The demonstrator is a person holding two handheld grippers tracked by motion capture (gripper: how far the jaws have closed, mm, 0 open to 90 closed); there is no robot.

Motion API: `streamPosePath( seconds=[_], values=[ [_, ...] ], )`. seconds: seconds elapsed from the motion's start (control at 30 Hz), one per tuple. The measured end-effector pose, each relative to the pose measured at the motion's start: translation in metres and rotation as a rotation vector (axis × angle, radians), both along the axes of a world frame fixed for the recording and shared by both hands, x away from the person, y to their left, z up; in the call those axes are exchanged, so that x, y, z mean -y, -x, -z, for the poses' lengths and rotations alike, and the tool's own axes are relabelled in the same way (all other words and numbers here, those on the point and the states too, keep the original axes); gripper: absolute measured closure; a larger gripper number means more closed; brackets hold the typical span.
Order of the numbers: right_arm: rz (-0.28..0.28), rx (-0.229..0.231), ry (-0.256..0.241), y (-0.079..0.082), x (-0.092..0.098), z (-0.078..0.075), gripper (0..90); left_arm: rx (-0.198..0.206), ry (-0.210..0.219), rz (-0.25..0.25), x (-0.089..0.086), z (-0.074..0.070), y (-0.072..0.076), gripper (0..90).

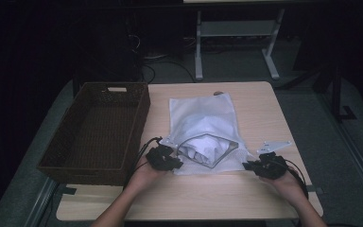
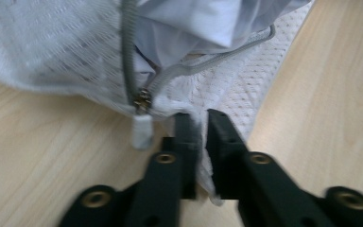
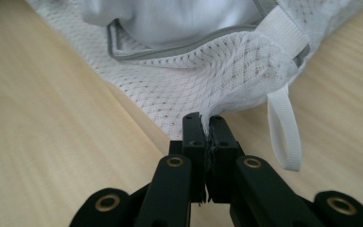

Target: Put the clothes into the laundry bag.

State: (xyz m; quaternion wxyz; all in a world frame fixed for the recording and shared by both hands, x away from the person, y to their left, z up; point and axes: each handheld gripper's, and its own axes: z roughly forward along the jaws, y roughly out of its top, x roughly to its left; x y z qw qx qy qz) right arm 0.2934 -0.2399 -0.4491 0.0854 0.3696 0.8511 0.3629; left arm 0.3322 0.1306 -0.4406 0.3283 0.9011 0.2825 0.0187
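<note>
White mesh made up the laundry bag [image 1: 199, 124], which lay flat on the pale wooden table [image 1: 260, 109] just beside a dark woven basket [image 1: 99, 130]. The bag's near end, toward the person, gaped open along a grey zipper [image 2: 128, 56], and white folded cloth [image 1: 203, 147] showed inside the mouth.

The left hand-held gripper [image 1: 164, 158] sat at the bag's near corner on the basket side, the forearm coming in low from the table's near edge with the hand cupped under it. In the left gripper view its jaws stood almost together, pinching a fold of the bag's mesh edge next to the zipper pull [image 2: 142, 128].

The right hand-held gripper [image 1: 266, 166] sat at the bag's opposite near corner, away from the basket, the hand wrapped around it from behind. In the right gripper view its jaws were pressed tight on a bunched bit of mesh, beside a white strap loop [image 3: 283, 127] sewn to the bag.
</note>
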Motion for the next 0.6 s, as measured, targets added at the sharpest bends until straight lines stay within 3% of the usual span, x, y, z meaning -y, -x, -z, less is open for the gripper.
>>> streamPosePath(
  seconds=[0.13, 0.27, 0.33, 0.47, 0.6],
  values=[
    [-0.005, -0.003, 0.001, 0.003, -0.002, -0.001, 87.7, 0.034, 0.012, 0.004, -0.006, -0.015, 0.018, 64.3],
    [-0.012, -0.01, -0.009, 0.002, -0.004, -0.001, 87.7, 0.033, 0.071, 0.052, -0.006, -0.029, 0.031, 62.3],
    [-0.011, -0.013, -0.011, 0.002, -0.004, -0.001, 87.7, 0.031, 0.092, 0.075, 0.0, -0.033, 0.031, 62.2],
    [-0.013, -0.012, -0.014, 0.002, -0.003, -0.002, 87.7, 0.056, 0.102, 0.084, 0.017, -0.037, 0.025, 52.3],
    [-0.014, -0.014, -0.014, 0.001, -0.002, -0.002, 87.7, 0.074, 0.083, 0.063, 0.034, -0.036, 0.016, 40.9]
  ],
)
